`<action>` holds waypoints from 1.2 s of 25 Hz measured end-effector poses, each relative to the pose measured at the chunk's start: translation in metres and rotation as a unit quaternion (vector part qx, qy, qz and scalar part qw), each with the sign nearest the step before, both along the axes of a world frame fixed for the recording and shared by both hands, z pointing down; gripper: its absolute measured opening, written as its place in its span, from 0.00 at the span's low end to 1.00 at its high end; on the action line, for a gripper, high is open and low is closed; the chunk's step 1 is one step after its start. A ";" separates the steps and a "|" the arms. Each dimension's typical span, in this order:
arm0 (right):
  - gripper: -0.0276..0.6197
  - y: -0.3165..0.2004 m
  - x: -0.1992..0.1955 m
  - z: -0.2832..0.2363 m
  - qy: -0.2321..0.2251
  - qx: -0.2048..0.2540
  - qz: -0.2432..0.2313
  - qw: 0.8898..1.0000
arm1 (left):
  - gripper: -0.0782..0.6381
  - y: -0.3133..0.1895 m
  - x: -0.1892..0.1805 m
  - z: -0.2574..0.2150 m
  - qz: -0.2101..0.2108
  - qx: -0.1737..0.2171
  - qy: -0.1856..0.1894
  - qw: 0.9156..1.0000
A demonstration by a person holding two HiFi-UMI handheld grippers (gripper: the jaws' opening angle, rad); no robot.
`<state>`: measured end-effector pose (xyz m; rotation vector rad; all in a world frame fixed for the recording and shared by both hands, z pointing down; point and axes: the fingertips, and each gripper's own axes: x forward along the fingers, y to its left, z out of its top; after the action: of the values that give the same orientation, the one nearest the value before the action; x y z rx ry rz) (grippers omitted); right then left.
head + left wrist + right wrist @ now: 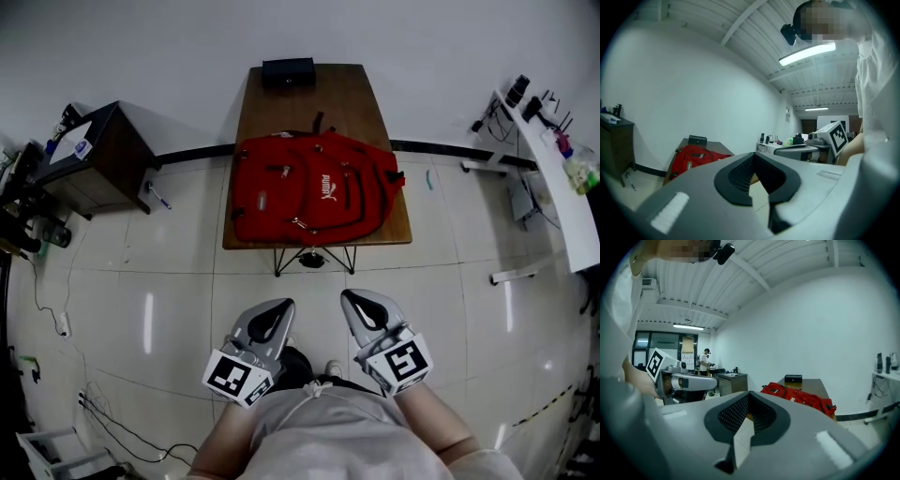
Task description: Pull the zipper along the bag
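Left gripper (273,309) and right gripper (360,304), fingers closed and empty, hang near, well apart from the bag (314,187) on the far worktop (361,94). Its zipper (298,221) is too small to read.

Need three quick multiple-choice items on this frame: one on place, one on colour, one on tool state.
1. Where does the red backpack lie?
A) on the floor
B) on the wooden table
C) on a chair

2. What colour is the box at the table's far end?
A) black
B) white
C) yellow

3. The right tool is:
A) shut on a zipper pull
B) shut, empty, well short of the table
C) wide open

Answers:
1 B, the backpack covers the tabletop's near half.
2 A, it shows black against the brown wood.
3 B, its jaws meet with nothing between them.
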<state>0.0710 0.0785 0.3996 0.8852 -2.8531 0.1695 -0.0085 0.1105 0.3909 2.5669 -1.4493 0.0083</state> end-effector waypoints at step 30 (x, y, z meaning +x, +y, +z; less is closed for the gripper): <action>0.05 0.058 0.093 -0.011 0.010 0.051 -0.007 0.999 | 0.12 0.052 0.100 -0.010 -0.048 0.036 -0.048 0.997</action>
<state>0.1639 0.1360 0.3886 0.8805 -2.8711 0.0124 0.0919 0.1624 0.3806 2.5834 -1.6355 0.0664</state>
